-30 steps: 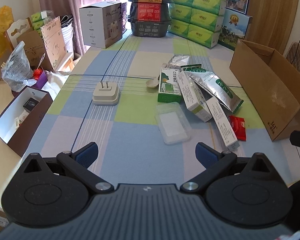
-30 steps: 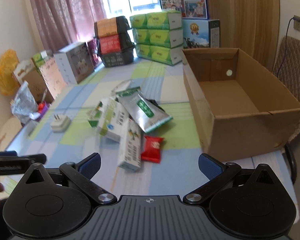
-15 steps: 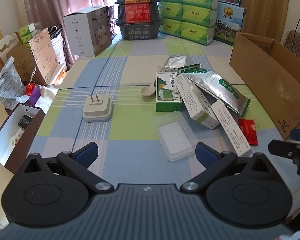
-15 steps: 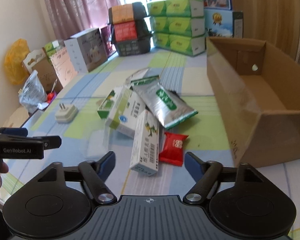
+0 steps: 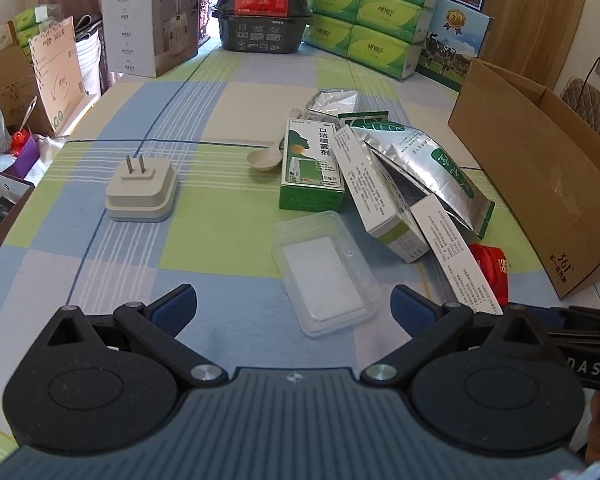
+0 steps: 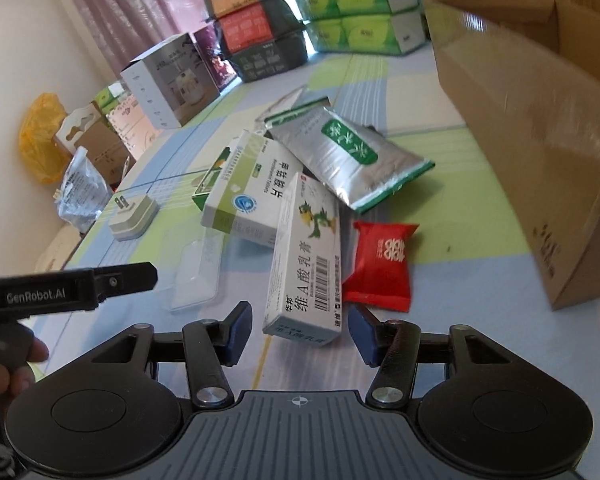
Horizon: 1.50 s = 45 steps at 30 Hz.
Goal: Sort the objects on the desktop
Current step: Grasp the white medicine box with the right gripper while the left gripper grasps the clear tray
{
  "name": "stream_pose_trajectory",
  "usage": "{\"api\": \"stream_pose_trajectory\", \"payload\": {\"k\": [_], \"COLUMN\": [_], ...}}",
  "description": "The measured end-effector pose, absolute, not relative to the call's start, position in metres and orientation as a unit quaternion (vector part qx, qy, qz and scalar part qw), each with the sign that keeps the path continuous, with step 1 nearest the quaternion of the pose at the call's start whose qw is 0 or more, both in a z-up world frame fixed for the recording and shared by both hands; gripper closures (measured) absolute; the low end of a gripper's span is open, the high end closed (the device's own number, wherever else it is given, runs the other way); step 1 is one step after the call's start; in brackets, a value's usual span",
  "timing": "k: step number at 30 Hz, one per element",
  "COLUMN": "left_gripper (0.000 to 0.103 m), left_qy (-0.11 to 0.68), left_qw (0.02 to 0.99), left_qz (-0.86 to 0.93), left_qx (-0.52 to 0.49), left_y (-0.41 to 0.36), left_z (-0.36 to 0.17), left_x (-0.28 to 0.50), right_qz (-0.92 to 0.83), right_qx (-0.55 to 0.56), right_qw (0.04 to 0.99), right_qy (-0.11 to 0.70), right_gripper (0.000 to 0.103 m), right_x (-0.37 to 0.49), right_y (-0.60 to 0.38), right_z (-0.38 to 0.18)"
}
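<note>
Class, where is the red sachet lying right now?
In the right wrist view, the red sachet lies on the table between the long white carton and the cardboard box.

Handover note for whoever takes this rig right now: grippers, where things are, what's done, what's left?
Right gripper: open, empty, jaws either side of the near end of the long white ointment box.
Left gripper: open, empty, just before the clear plastic case.
Cardboard box: interior barely visible.
Boxes, foil pouch, red packet, plug adapter, spoon lie on the table; sorting all left.

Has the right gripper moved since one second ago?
Yes. The right gripper has come forward toward the long white box, now between its open fingers.
</note>
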State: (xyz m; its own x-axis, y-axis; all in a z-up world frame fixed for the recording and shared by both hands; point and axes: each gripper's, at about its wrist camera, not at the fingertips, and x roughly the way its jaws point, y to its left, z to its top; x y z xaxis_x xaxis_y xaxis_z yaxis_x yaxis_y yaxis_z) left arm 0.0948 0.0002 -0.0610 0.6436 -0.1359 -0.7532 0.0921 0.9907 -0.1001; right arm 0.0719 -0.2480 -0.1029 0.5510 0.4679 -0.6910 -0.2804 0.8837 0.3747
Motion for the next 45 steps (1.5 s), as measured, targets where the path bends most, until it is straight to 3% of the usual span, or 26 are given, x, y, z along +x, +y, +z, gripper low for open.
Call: {"api": "stream_pose_trajectory", "payload": {"k": [3,8,16,18,21,31,34,36,45], "left_gripper": [0.002,0.003,0.024,0.039,0.051,0.051,0.051,0.046,0.045], "left_qy": [0.425,0.423,0.442,0.441,0.441,0.452,0.448,0.446,0.422], "left_qw": [0.902,0.902,0.894,0.894,0.894,0.886,0.889,0.891,0.9], "left_qz": [-0.069,-0.075,-0.075,-0.078,-0.076,-0.098,-0.094,-0.087,-0.103], "left_qx": [-0.037,-0.035,-0.021,-0.013,0.017,0.026,0.02,0.016,0.023], "left_y": [-0.003,-0.014,-0.023,-0.024,-0.027,-0.021,-0.016,-0.012,-0.017], "left_z": [-0.068,-0.072,-0.084,-0.084,-0.083,-0.076,-0.077,-0.079,-0.082], "left_x": [0.101,0.109,0.125,0.125,0.12,0.068,0.065,0.066,0.076], "right_qz": [0.209,0.192,0.189,0.187,0.185,0.196,0.203,0.201,0.179], "right_qx": [0.103,0.028,-0.032,-0.042,-0.061,-0.079,-0.07,-0.059,-0.043], "right_qw": [0.876,0.894,0.903,0.904,0.904,0.896,0.898,0.902,0.902], "right_qy": [0.422,0.403,0.385,0.381,0.381,0.391,0.384,0.379,0.39], "right_gripper": [0.061,0.062,0.062,0.062,0.062,0.061,0.044,0.043,0.044], "right_x": [0.076,0.071,0.064,0.062,0.058,0.018,0.018,0.022,0.049], "right_y": [-0.244,-0.234,-0.223,-0.221,-0.218,-0.223,-0.22,-0.219,-0.218], "right_z": [-0.104,-0.103,-0.109,-0.11,-0.109,-0.101,-0.099,-0.098,-0.111]}}
